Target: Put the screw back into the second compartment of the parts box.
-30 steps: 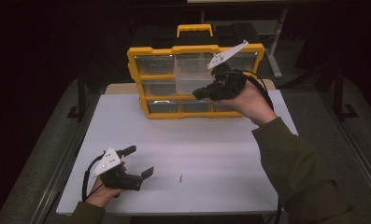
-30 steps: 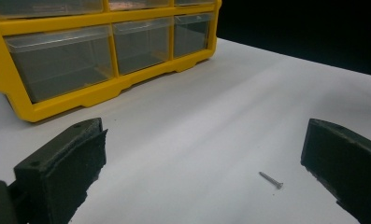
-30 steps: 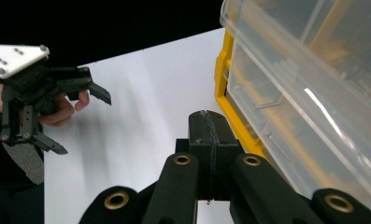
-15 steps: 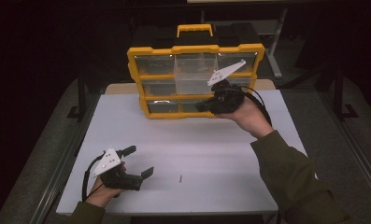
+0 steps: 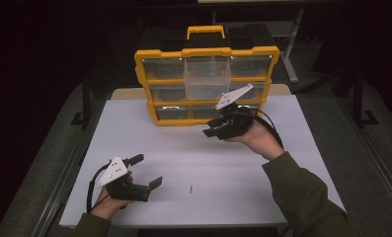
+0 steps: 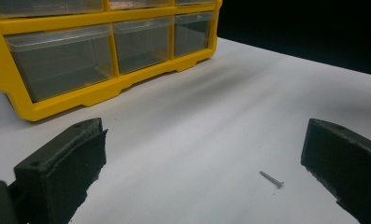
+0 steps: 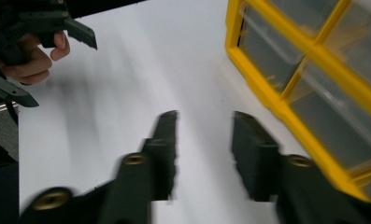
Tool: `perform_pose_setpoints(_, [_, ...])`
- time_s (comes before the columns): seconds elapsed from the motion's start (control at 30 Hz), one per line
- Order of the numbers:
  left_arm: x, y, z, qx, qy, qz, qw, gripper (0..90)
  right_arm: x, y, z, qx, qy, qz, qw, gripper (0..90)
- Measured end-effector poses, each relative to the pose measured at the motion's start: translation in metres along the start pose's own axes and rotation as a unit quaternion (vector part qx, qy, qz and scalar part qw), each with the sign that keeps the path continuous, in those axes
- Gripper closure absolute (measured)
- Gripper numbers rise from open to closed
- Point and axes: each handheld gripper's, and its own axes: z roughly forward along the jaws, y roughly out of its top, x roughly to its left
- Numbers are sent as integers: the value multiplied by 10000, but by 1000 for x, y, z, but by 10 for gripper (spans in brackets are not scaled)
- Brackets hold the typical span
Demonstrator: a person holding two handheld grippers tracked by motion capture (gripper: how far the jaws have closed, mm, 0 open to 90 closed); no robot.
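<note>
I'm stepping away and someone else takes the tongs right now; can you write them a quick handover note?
Left tongs: open, empty, low over the white table, aimed at the small screw.
Right tongs: jaws have just been opening, nothing between them, held in front of the yellow drawer organizer.
Things: the screw lies loose on the table near the left tongs. The organizer's top middle clear drawer is pulled out.
Done: drawer opened.
Left, probably: pick up the screw, drop it in the open drawer, close it.
</note>
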Motion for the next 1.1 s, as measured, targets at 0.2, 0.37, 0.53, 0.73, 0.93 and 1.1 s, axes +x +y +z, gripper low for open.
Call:
perform_pose_setpoints(0.2, [0,0,-1,30,11,3,10000,0,3,-11,11,4,-149,153,9998,267])
perform_pose_setpoints(0.37, [0,0,0,27,12,4,10000,0,6,-21,17,-70,-158,395,9991,195])
perform_pose_setpoints(0.53, [0,0,-1,27,10,3,10000,0,8,-33,24,-173,-118,418,9989,189])
perform_pose_setpoints(0.73, [0,0,0,24,6,1,10000,0,15,-47,33,-177,-3,452,9988,190])
perform_pose_setpoints(0.93, [-1,0,0,5,-13,0,10000,0,22,-66,45,-101,44,564,9983,198])
perform_pose_setpoints(1.1, [-1,1,0,2,-2,23,10000,0,28,-73,52,46,106,552,9984,199])
